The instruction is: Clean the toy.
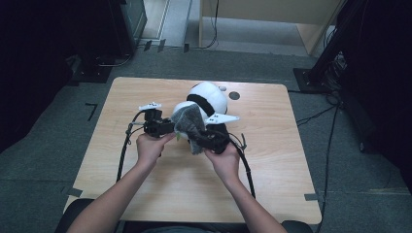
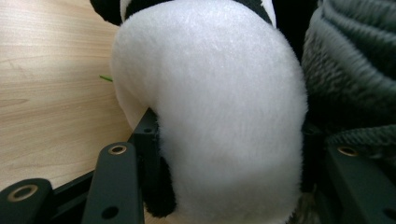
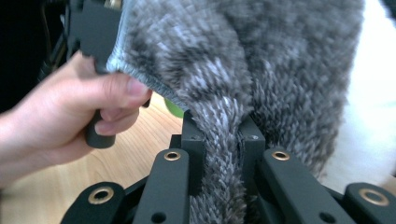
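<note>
A black-and-white panda plush (image 1: 209, 94) lies near the middle of the wooden table (image 1: 272, 160). A grey fuzzy knit cloth (image 1: 189, 124) is draped over its near end. My left gripper (image 1: 167, 127) comes in from the left, its jaws pressed on the plush's white rounded part (image 2: 215, 102), with the grey cloth (image 2: 355, 70) just to the right. My right gripper (image 1: 206, 138) is shut on a fold of the grey cloth (image 3: 261, 60), pinched between its pads (image 3: 223, 135). White plush fur (image 3: 373, 107) shows behind the cloth, and the person's left hand (image 3: 56, 121) beside it.
A small dark disc (image 1: 234, 95) and a small grey piece (image 1: 222, 89) sit on the table behind the plush. A bit of green (image 3: 173, 108) shows under the cloth. Black cables (image 1: 121, 155) trail from both grippers toward the near edge. Dark stands flank the table on the floor.
</note>
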A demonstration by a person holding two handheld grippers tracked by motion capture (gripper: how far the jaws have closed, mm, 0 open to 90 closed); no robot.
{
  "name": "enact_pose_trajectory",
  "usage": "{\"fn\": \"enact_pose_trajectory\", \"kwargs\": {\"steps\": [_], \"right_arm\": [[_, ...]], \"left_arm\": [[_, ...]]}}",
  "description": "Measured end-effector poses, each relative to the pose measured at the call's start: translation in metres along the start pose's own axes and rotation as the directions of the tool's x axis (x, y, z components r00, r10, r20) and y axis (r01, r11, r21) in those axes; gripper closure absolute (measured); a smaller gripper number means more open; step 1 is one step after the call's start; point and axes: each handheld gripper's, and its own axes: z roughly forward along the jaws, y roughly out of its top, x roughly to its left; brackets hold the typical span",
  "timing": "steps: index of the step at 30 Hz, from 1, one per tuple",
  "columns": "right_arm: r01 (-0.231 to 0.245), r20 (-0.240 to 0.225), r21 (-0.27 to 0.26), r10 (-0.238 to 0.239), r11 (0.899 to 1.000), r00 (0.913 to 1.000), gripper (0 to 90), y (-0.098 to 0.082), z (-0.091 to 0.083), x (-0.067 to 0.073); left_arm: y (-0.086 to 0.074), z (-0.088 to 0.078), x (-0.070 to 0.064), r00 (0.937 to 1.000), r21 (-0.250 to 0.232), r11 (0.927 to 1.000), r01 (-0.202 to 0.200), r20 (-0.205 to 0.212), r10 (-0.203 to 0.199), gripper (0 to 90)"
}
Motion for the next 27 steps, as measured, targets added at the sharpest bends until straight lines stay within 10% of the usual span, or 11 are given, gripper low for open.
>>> {"fn": "enact_pose_trajectory", "kwargs": {"steps": [14, 18, 27], "right_arm": [[0.141, -0.011, 0.081, -0.140, 0.987, 0.9901, 79.8, -0.028, 0.037, 0.016], [0.098, -0.029, 0.049, -0.097, 0.994, 0.9949, 80.0, -0.033, 0.040, 0.010], [0.169, 0.030, 0.063, -0.171, 0.984, 0.9848, 80.0, -0.040, 0.042, -0.007]], "left_arm": [[0.006, -0.008, 0.003, 0.9948, -0.038, 0.9963, 0.078, 0.068, -0.075, 44.8], [0.006, -0.009, 0.000, 0.9975, -0.045, 0.9978, 0.048, 0.053, -0.046, 44.6], [0.005, -0.007, 0.005, 0.9943, -0.039, 0.9956, 0.086, 0.067, -0.083, 44.5]]}}
